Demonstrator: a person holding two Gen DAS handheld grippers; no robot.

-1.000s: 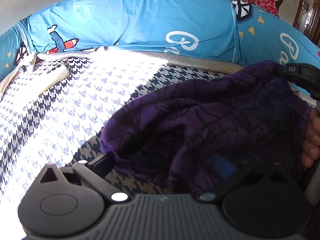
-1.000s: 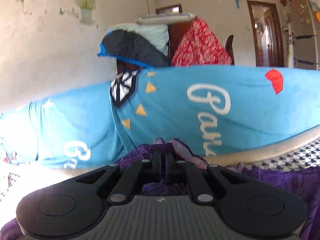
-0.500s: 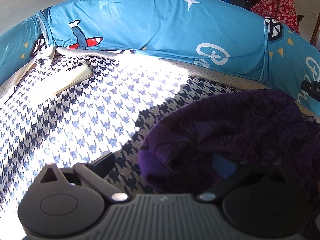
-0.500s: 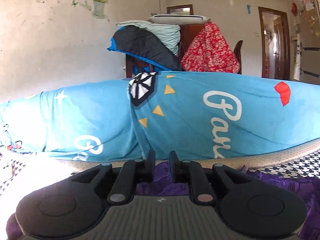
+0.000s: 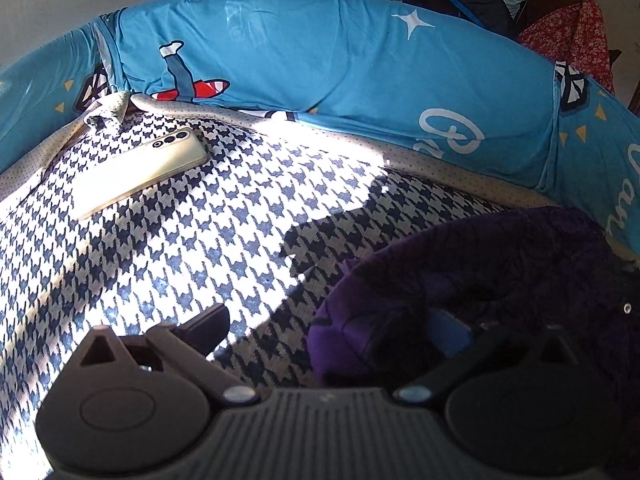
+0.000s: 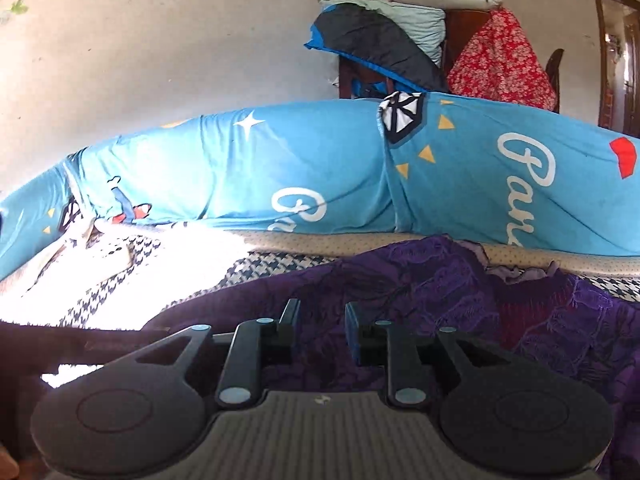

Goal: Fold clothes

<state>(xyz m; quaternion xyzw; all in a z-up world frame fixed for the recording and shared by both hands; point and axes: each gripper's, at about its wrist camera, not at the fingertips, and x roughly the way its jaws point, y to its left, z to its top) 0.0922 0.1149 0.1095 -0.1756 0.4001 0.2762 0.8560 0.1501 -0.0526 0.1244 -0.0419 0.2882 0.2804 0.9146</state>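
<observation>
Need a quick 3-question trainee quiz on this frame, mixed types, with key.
1. True or false: the right hand-held gripper is clamped shut on the purple garment.
2. What lies on the houndstooth cover at far left? A) phone B) book C) remote
3. Fill in: the bolster behind the cover is ____ coloured.

Key: 1 false, its fingers stand apart; 2 A, the phone; 3 blue.
</observation>
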